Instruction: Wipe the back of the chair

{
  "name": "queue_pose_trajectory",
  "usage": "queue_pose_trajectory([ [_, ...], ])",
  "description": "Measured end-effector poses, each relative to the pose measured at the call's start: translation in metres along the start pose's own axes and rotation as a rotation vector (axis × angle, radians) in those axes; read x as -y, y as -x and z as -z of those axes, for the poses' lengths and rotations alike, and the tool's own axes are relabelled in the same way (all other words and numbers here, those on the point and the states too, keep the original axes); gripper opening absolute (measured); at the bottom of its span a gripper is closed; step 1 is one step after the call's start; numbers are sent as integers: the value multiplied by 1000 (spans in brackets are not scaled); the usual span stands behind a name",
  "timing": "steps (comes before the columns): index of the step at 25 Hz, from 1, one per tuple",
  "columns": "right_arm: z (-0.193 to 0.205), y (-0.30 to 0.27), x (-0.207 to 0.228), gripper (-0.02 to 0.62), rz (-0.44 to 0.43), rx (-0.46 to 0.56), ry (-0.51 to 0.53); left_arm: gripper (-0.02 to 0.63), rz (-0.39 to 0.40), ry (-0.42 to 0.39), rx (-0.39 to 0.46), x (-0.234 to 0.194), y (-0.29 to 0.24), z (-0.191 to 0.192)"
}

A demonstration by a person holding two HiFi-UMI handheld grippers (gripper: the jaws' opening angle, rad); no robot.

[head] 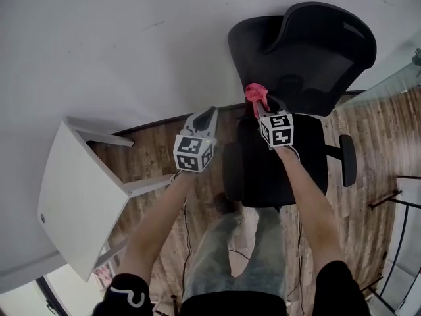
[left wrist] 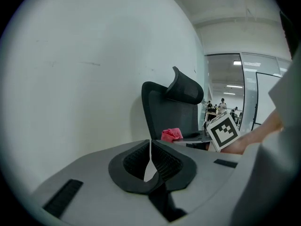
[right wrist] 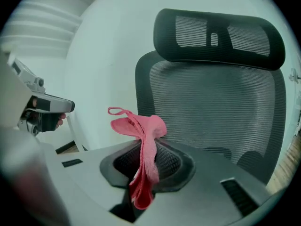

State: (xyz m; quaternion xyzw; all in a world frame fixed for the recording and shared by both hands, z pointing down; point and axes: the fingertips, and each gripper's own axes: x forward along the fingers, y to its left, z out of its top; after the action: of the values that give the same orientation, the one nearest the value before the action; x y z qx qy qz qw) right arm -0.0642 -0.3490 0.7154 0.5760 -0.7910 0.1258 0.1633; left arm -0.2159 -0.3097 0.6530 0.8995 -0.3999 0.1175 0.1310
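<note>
Jaws of the right gripper (right wrist: 142, 149) were clamped on a pink cloth (right wrist: 141, 128), which was bunched into a narrow fold between them; one end puffed up above the tips with a small loop sticking out, and the other end hung down behind. Seen from the right gripper view, the cloth was held up in front of the mesh backrest (right wrist: 214, 105) of the black office chair (head: 309, 48), below its headrest (right wrist: 218, 34), and was not pressed against the mesh. From the head view, the right gripper (head: 263, 105) sat above the chair's seat (head: 279, 173) with the cloth (head: 255, 92) at the lower edge of the backrest.

On the left gripper (left wrist: 150, 149), the jaws were pressed together with only a hairline slit between them and nothing in it. It (head: 209, 113) was held just left of the chair, over the wood floor (head: 368, 137), pointing toward the white wall (head: 131, 38). Its own view showed the chair (left wrist: 164, 107) side-on against that wall, with the cloth (left wrist: 171, 134) and the right gripper's marker cube (left wrist: 222, 131) in front of it. A white tabletop (head: 79, 203) stood well off to the person's left.
</note>
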Motion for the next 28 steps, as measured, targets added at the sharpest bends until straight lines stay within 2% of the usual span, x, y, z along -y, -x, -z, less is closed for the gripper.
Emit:
queue_pose_trajectory([
  [7,4,-15,-20,83,-6,-11,-3,20,-8,5,0,-22,10,6],
  [13,14,-23,-19,81,-2,-31,-3,21,-7,-1,-10,-26,12,10],
  [21,19,-19,12,83,26,-29,-37,21,1,-3,-22,-8,-4,11],
  [28,24,-3,54,83,32,-40,-19,21,7,3,-31,22,-32,6],
])
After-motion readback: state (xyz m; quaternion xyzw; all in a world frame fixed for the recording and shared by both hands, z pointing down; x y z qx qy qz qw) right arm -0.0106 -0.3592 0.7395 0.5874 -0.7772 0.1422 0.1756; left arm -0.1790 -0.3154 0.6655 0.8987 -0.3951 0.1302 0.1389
